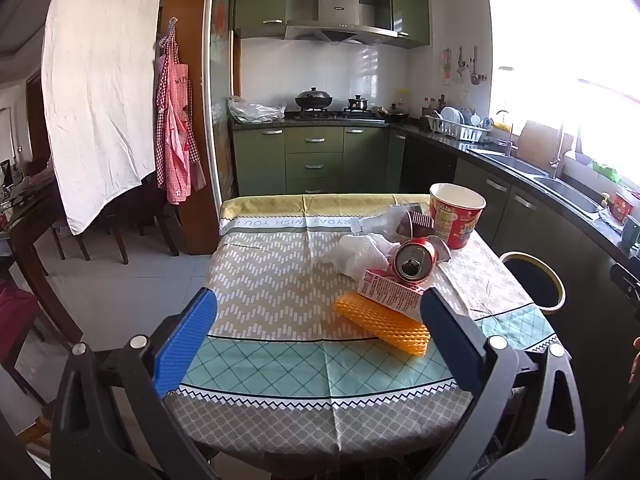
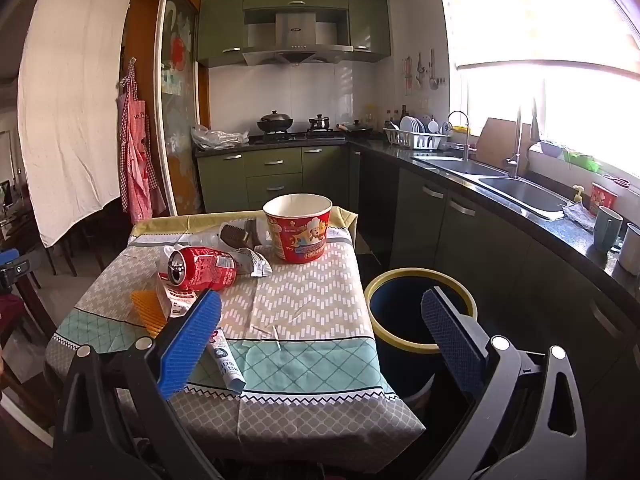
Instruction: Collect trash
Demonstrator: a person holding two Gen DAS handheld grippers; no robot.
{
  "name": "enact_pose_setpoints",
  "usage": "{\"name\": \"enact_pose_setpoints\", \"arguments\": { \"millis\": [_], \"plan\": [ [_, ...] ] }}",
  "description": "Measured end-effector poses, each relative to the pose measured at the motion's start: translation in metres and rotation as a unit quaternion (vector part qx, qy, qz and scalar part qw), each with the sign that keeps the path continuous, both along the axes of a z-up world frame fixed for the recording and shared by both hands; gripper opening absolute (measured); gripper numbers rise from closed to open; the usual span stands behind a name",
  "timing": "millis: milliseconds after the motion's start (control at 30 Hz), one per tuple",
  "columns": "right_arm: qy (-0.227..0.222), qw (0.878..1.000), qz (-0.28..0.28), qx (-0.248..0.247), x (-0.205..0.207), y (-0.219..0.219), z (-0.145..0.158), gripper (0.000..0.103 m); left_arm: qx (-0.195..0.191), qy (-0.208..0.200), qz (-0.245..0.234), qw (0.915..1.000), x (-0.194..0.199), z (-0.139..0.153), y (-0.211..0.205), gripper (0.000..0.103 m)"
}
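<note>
Trash lies on a small table with a patterned cloth [image 1: 276, 280] [image 2: 312, 292]. A red soda can [image 1: 414, 262] [image 2: 202, 270] lies on its side beside crumpled white paper [image 1: 362, 254]. Around it are a red-and-white carton [image 1: 390, 292] [image 2: 178, 298], an orange foam net [image 1: 384, 322] [image 2: 148, 310], a clear plastic bottle [image 1: 394, 220] [image 2: 244, 234] and a red noodle cup [image 1: 456, 214] [image 2: 298, 226] standing upright. A squeezed tube [image 2: 226, 360] lies near the front edge. My left gripper [image 1: 320, 320] is open above the near table edge. My right gripper [image 2: 322, 324] is open too, holding nothing.
A dark bin with a yellow rim [image 2: 420, 312] [image 1: 534, 284] stands on the floor right of the table. Green cabinets, a stove [image 2: 296, 134] and a sink counter [image 2: 504, 188] run behind and to the right. Wooden chairs [image 1: 120, 224] stand at left.
</note>
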State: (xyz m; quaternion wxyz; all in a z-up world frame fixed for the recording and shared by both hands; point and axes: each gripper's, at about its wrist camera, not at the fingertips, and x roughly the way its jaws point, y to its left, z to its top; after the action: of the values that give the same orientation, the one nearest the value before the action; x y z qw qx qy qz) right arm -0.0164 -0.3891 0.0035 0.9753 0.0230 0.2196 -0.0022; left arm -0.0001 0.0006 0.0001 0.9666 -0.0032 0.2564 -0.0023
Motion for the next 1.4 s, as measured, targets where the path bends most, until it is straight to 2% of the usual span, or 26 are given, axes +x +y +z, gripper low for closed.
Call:
{"name": "enact_pose_setpoints", "arguments": {
  "millis": [1400],
  "plan": [
    [0.008, 1.0, -0.001, -0.002, 0.007, 0.001, -0.009, 0.099, 0.009, 0.01, -0.008, 0.9999, 0.0, -0.007, -0.007, 0.097]
  ]
}}
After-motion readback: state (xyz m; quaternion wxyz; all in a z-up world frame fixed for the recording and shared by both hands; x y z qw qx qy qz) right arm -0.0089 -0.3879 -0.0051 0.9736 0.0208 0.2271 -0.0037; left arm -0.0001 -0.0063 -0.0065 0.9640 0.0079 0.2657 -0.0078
